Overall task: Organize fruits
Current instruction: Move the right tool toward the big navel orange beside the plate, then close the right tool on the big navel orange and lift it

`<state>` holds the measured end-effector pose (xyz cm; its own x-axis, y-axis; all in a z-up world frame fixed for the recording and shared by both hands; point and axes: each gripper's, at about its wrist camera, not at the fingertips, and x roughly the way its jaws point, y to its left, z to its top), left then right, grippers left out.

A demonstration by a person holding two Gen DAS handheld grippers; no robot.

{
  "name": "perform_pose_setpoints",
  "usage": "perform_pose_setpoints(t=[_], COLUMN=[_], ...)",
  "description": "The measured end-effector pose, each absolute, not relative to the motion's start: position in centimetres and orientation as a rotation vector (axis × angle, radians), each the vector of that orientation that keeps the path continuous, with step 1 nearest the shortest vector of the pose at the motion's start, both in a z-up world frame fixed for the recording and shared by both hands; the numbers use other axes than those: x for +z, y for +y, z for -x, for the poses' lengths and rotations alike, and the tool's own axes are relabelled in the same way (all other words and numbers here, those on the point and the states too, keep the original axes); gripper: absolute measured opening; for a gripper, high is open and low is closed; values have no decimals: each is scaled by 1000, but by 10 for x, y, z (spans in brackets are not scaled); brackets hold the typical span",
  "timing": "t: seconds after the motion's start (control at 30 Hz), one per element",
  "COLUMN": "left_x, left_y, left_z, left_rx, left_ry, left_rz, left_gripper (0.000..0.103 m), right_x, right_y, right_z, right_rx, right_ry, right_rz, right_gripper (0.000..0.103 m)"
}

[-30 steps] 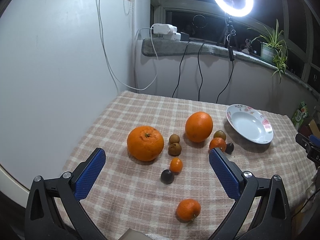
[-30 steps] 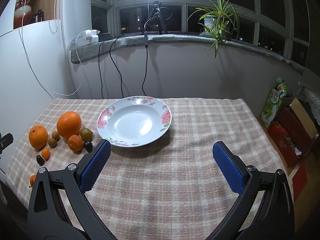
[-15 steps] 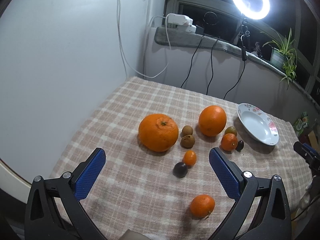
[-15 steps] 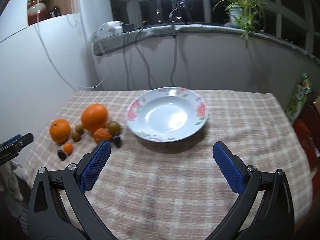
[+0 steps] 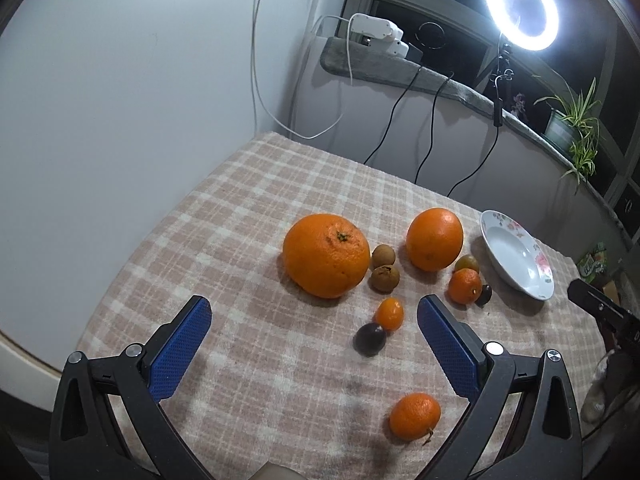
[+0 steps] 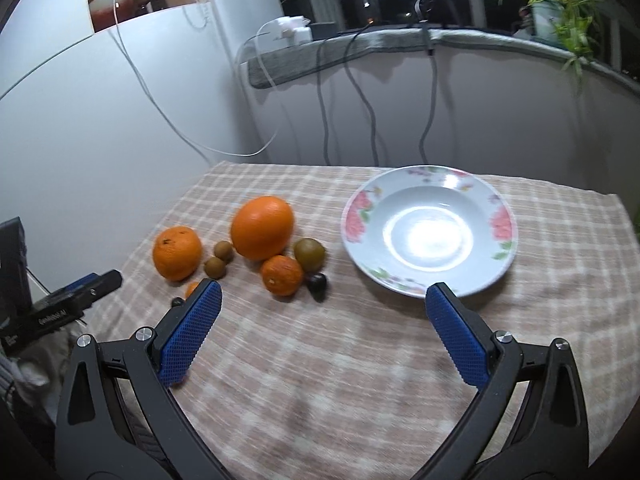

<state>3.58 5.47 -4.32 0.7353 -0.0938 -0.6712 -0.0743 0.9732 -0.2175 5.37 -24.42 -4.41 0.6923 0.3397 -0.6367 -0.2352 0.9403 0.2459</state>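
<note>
Two big oranges point(image 5: 326, 255) point(image 5: 435, 239) lie on the checked tablecloth among several small fruits: two brown longans point(image 5: 385, 278), a kumquat point(image 5: 389, 313), a dark plum point(image 5: 370, 339) and small mandarins point(image 5: 415, 415) point(image 5: 464, 286). A white flowered plate point(image 6: 430, 230) stands empty to their right. My left gripper point(image 5: 314, 334) is open and empty, just short of the big orange. My right gripper point(image 6: 322, 318) is open and empty, in front of the plate and the fruit cluster point(image 6: 262, 232).
A white wall point(image 5: 120, 120) borders the table on the left. Cables point(image 5: 430, 136) hang behind the table from a grey ledge with a ring light point(image 5: 521, 2) and a potted plant point(image 5: 572, 128). The other gripper's tip point(image 5: 600, 308) shows at the right edge.
Both grippers have swung left and moved closer to the fruits. The fruit cluster has shifted toward the centre of the right wrist view. Nothing was grasped.
</note>
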Motion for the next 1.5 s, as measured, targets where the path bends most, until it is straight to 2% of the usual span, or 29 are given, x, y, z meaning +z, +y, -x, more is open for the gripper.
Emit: perform_pose_setpoints(t=[0.33, 0.53, 0.6, 0.73, 0.87, 0.97, 1.1, 1.5], left_x=[-37, -36, -37, -40, -47, -51, -58, -65], left_y=[35, 11, 3, -13, -24, -29, -32, -36], left_z=[-59, -81, -89, -105, -123, -132, -143, -159], left_rx=[-103, -209, -242, -305, -362, -389, -398, -400], left_ry=[734, 756, 769, 800, 852, 878, 910, 946], left_rz=[188, 152, 142, 112, 117, 141, 165, 154], left_gripper=[97, 83, 81, 72, 71, 65, 64, 64], right_x=[-44, -49, -54, -62, -66, -70, -76, -94], right_y=[-221, -210, -207, -202, -196, -188, -180, -172], right_z=[-104, -141, -153, -172, -188, -198, -204, -216], right_rx=[476, 563, 589, 624, 666, 673, 693, 700], right_ry=[806, 866, 904, 958, 995, 1027, 1064, 1136], right_rz=[-156, -186, -221, -258, -299, -292, -282, -286], right_gripper=[103, 103, 97, 96, 90, 87, 79, 78])
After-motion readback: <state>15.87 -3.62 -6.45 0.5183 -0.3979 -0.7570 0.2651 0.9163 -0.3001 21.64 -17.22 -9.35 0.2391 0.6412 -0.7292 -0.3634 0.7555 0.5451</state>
